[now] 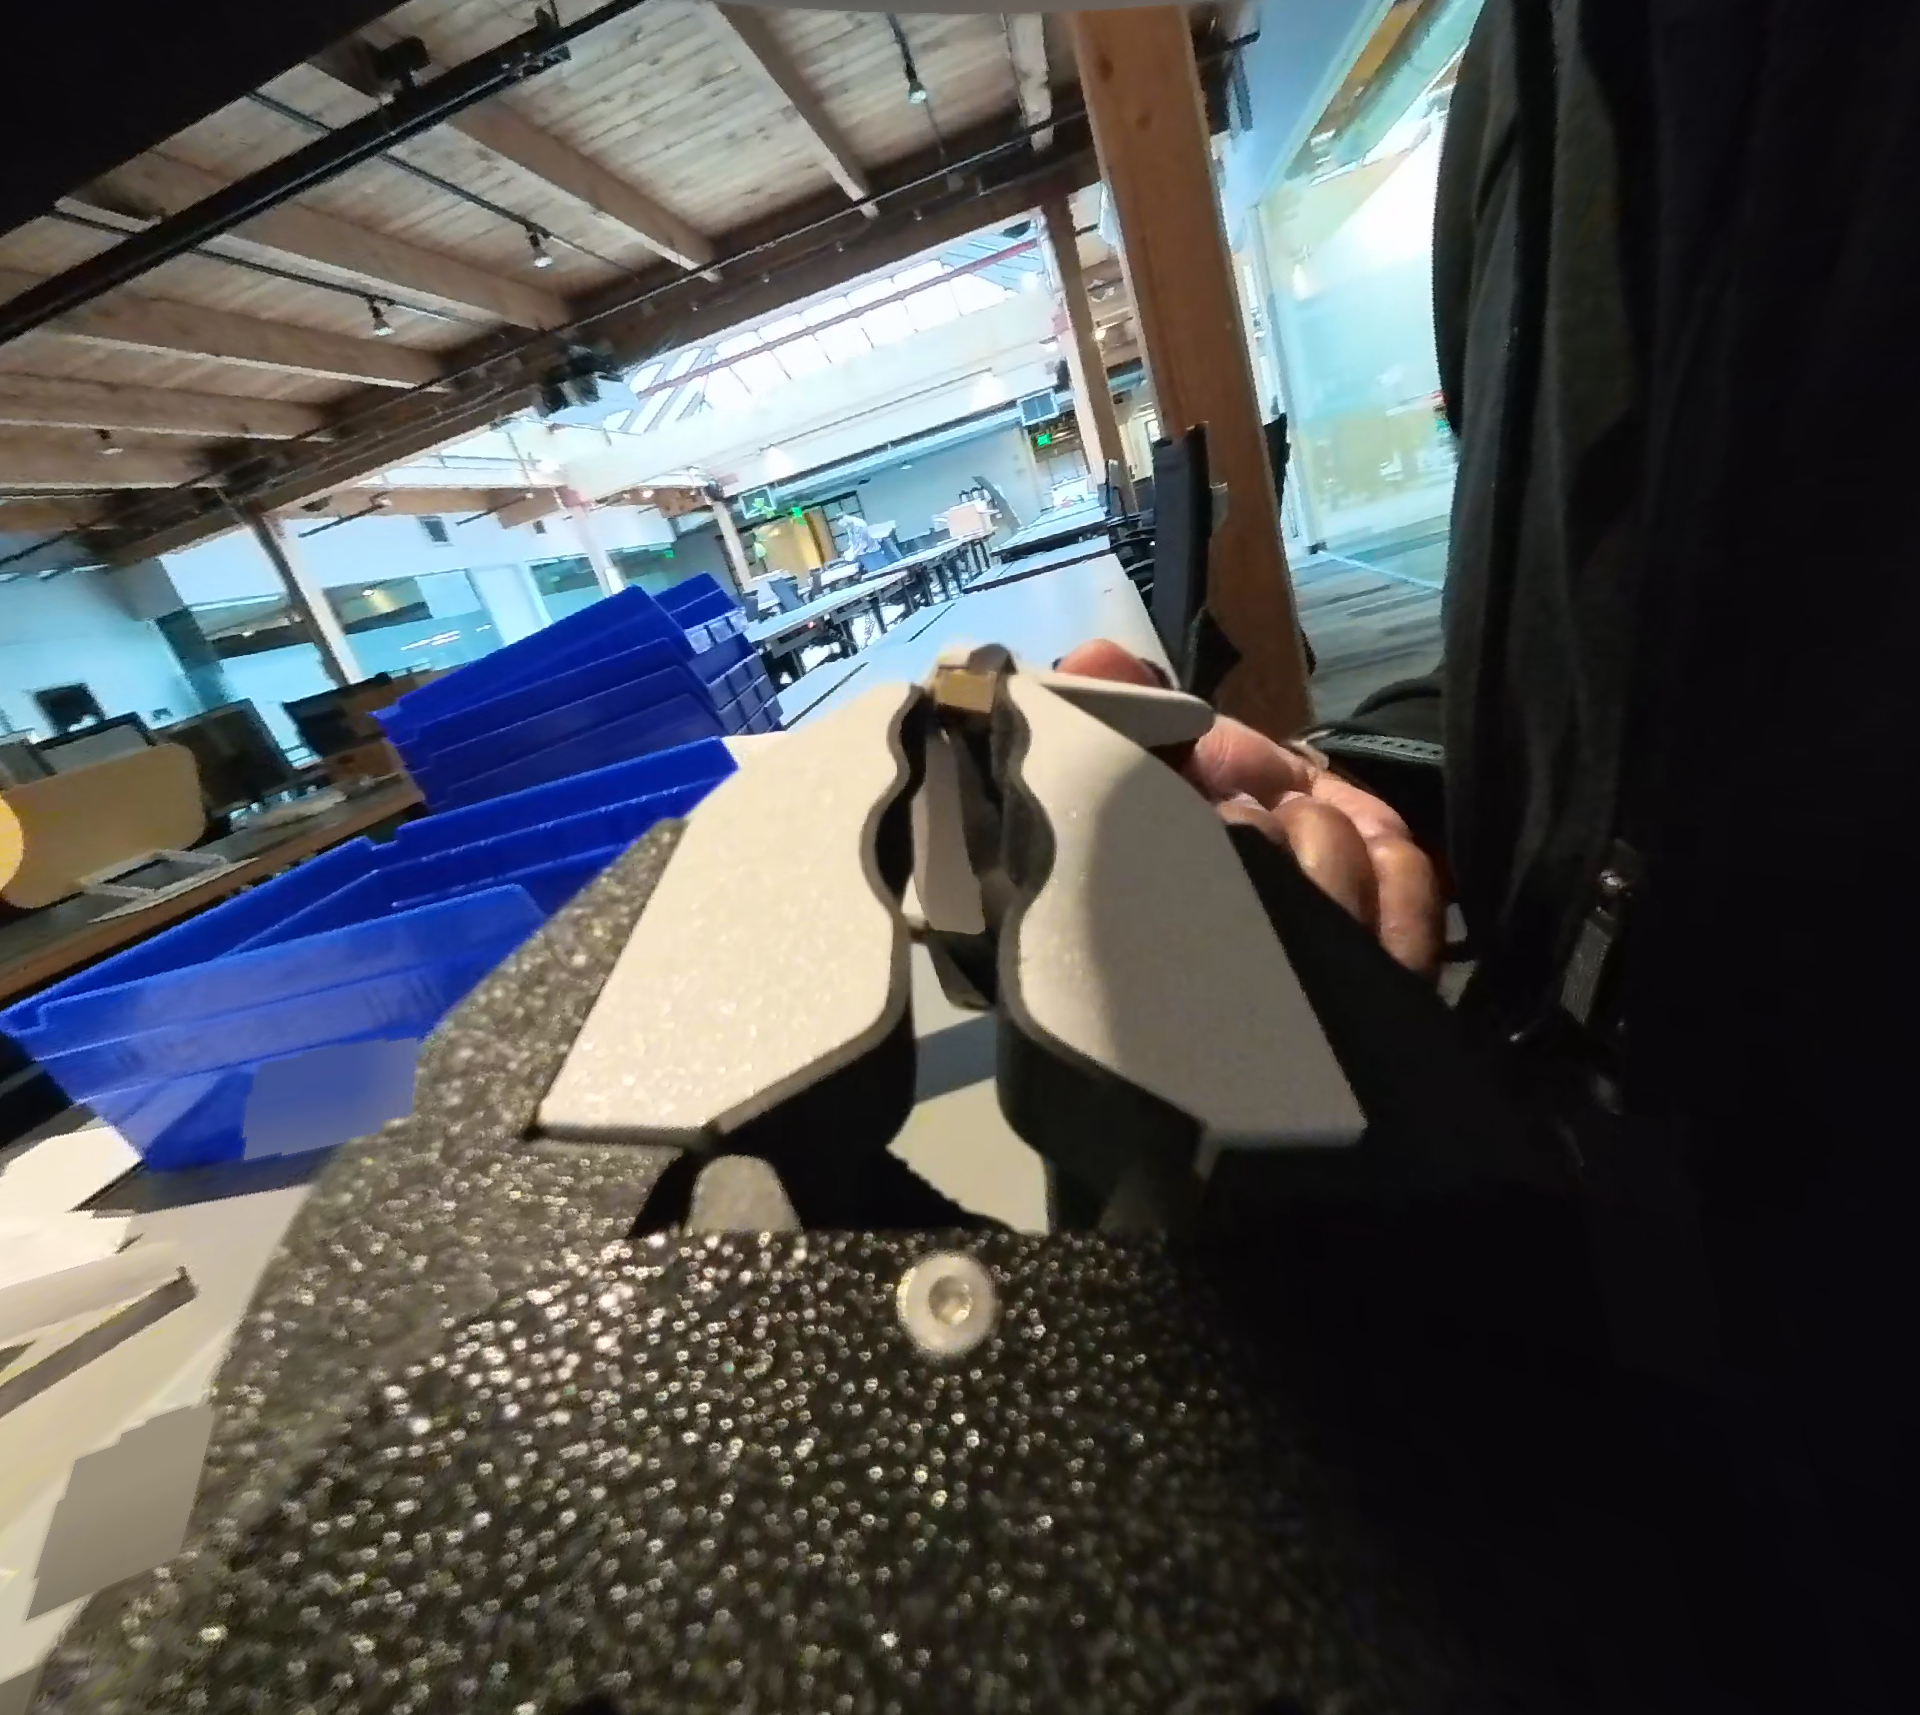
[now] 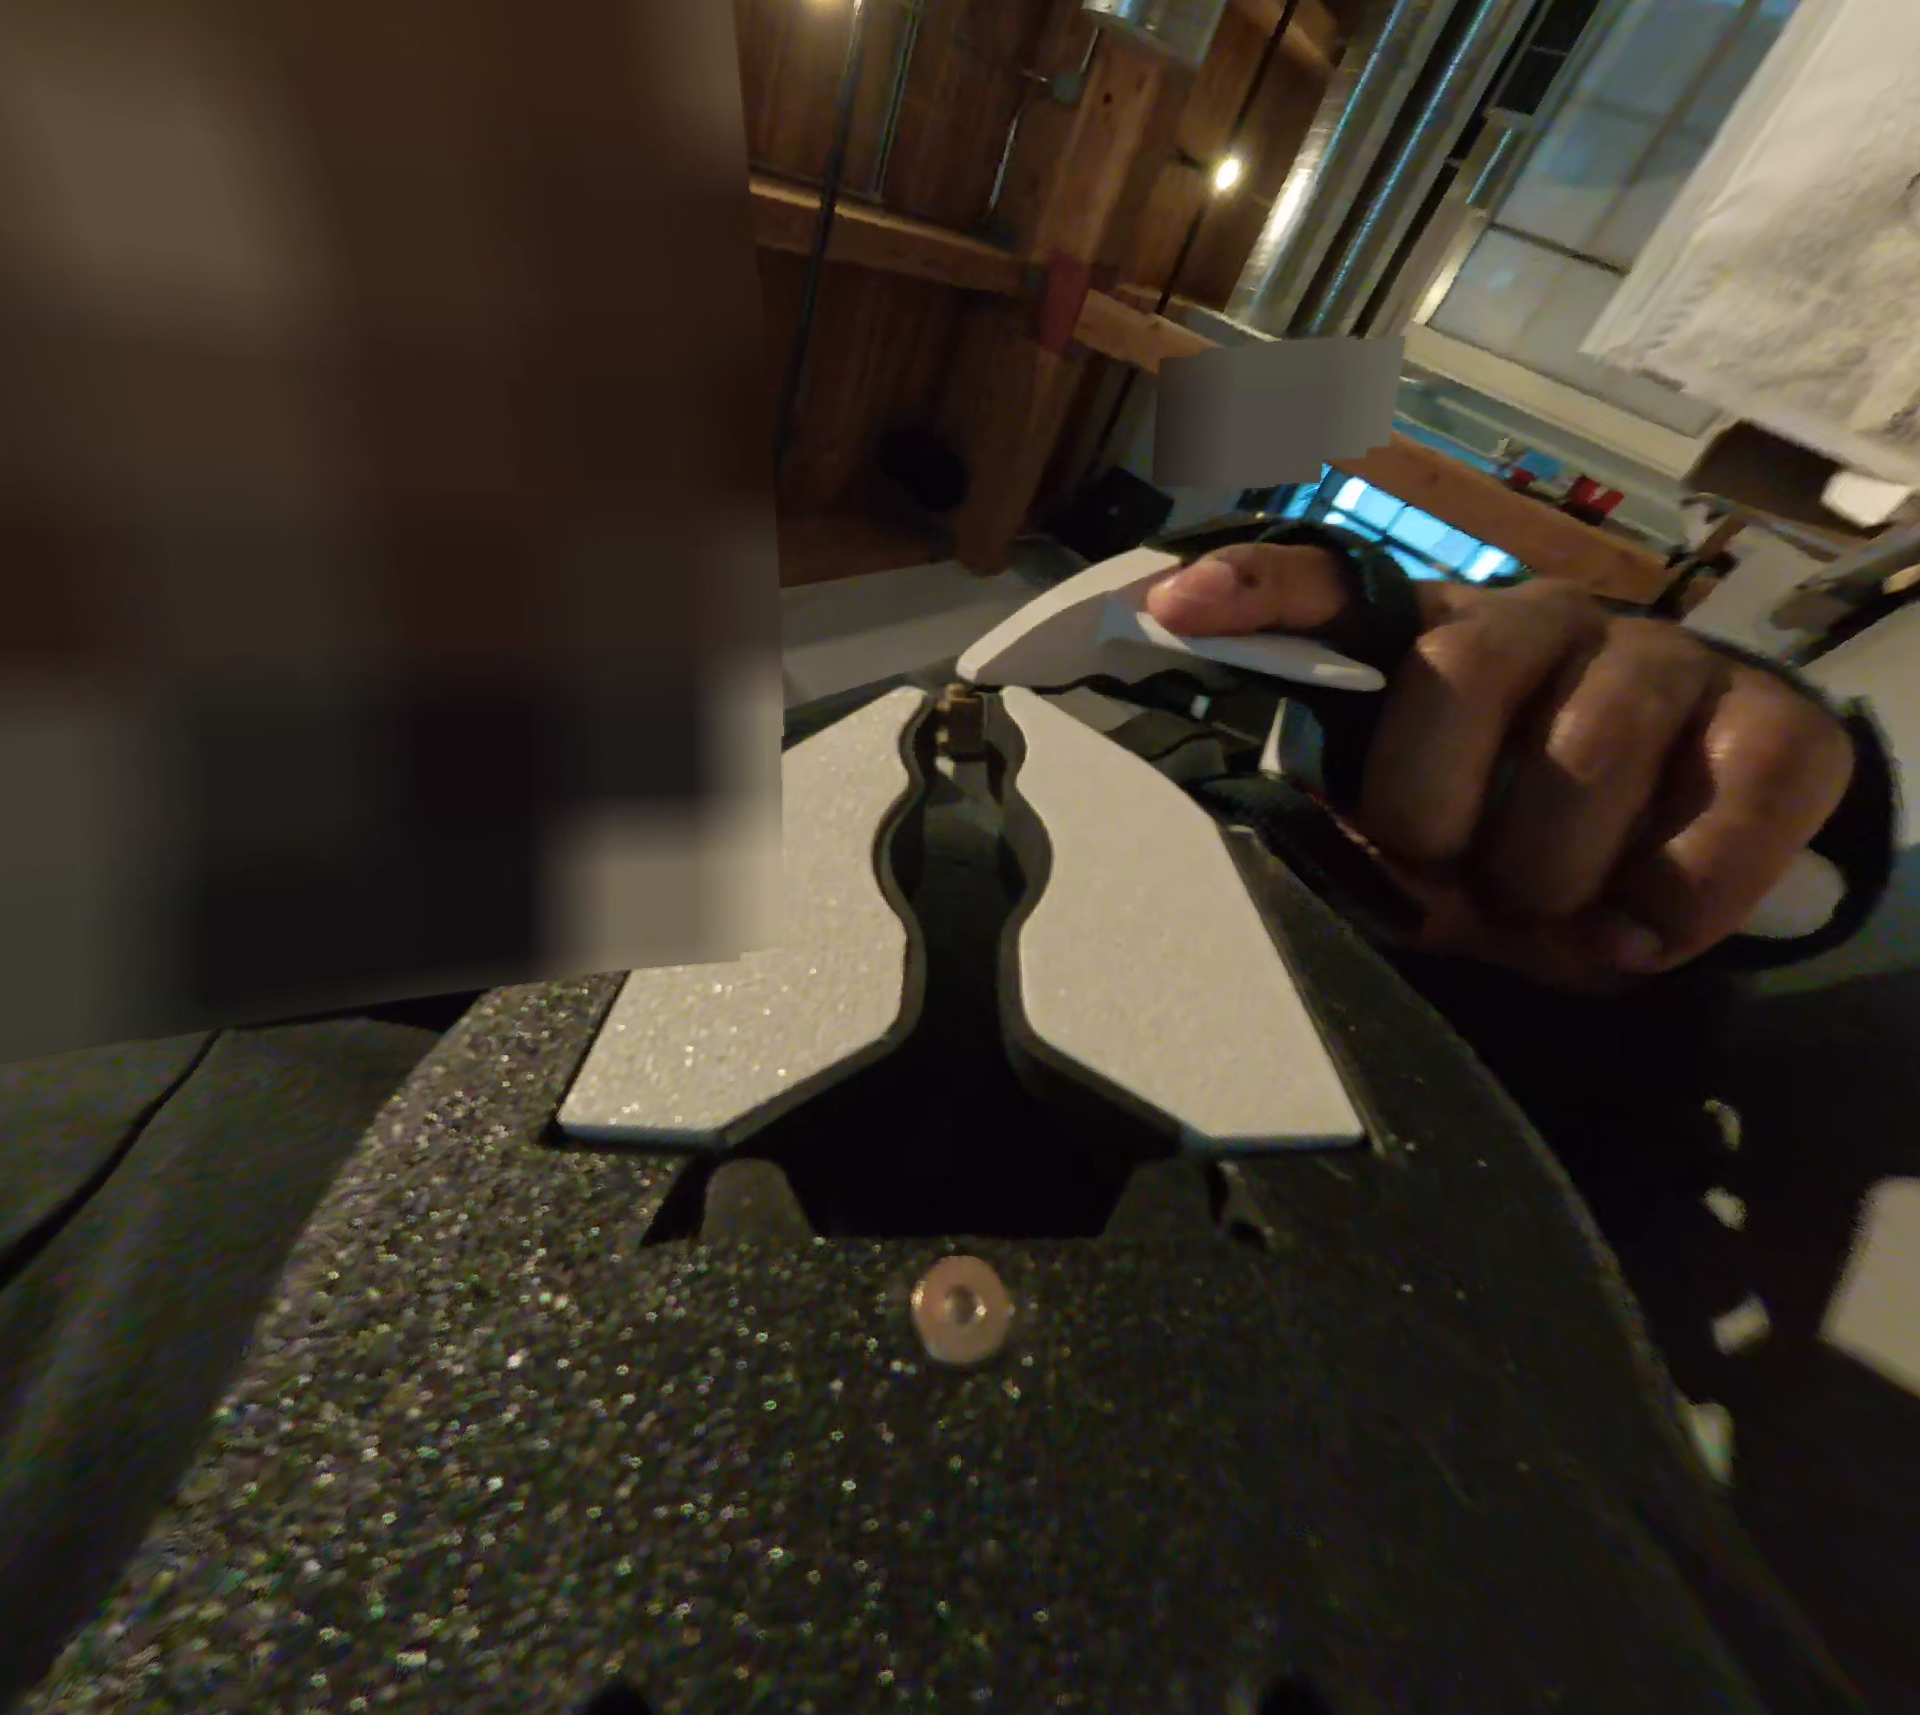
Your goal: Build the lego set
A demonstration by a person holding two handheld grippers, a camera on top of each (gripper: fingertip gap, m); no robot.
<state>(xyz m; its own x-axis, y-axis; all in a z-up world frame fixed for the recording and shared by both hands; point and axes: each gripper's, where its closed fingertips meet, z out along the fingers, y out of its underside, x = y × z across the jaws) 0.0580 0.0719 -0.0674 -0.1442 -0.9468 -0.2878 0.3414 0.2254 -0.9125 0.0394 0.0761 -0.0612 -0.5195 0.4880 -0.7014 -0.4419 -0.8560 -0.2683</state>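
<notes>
Both grippers are held up in the air, tip to tip. In the left wrist view my left gripper (image 1: 961,676) is shut on a small tan lego piece (image 1: 958,695). The right gripper's white finger (image 1: 1127,709) and the hand holding it (image 1: 1309,834) lie just beyond it. In the right wrist view my right gripper (image 2: 958,701) is shut on a small tan lego piece (image 2: 961,727). The left gripper's white finger (image 2: 1070,626) touches its tip, held by a hand (image 2: 1558,761). I cannot tell whether this is one piece or two.
Several stacked blue bins (image 1: 468,886) stand on the left of a long grey table (image 1: 1049,605). A wooden post (image 1: 1174,366) rises behind. The person's dark clothing (image 1: 1662,730) fills the right. White sheets (image 1: 62,1250) lie at the lower left. Less than 4 cm separates the two grippers' tips.
</notes>
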